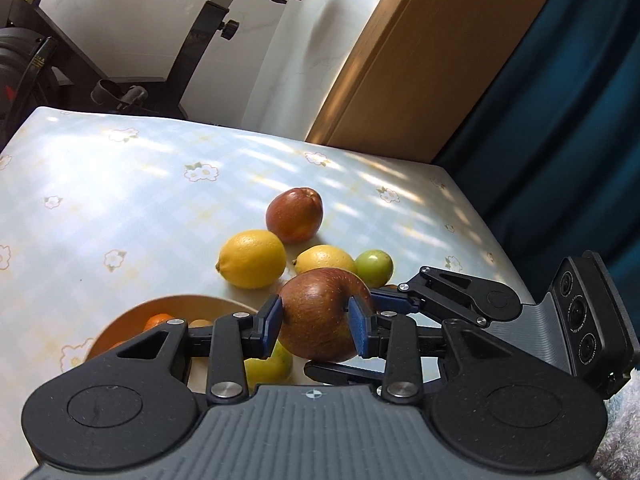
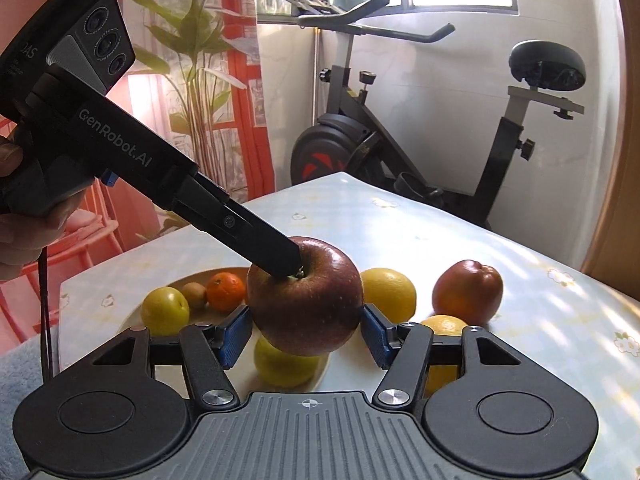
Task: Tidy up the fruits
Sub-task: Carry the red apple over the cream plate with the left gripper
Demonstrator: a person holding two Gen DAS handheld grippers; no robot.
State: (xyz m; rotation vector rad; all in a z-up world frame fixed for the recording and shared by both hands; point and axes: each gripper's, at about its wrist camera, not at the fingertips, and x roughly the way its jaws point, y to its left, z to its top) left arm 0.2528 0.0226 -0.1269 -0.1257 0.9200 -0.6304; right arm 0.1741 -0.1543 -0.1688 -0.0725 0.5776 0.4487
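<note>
The left gripper (image 1: 314,320) has its blue pads clamped on the sides of a big red apple (image 1: 326,314), holding it in the air above the table (image 1: 120,208), near the rim of a shallow bowl (image 1: 120,322) with an orange (image 2: 226,291) and small yellow-green fruit in it. The right gripper (image 2: 306,330) has its jaws spread to either side of the same apple, pads close to its skin without clearly pressing. Beyond, two lemons (image 1: 252,258), a second red apple (image 1: 295,214) and a small green fruit (image 1: 375,265) lie on the cloth.
</note>
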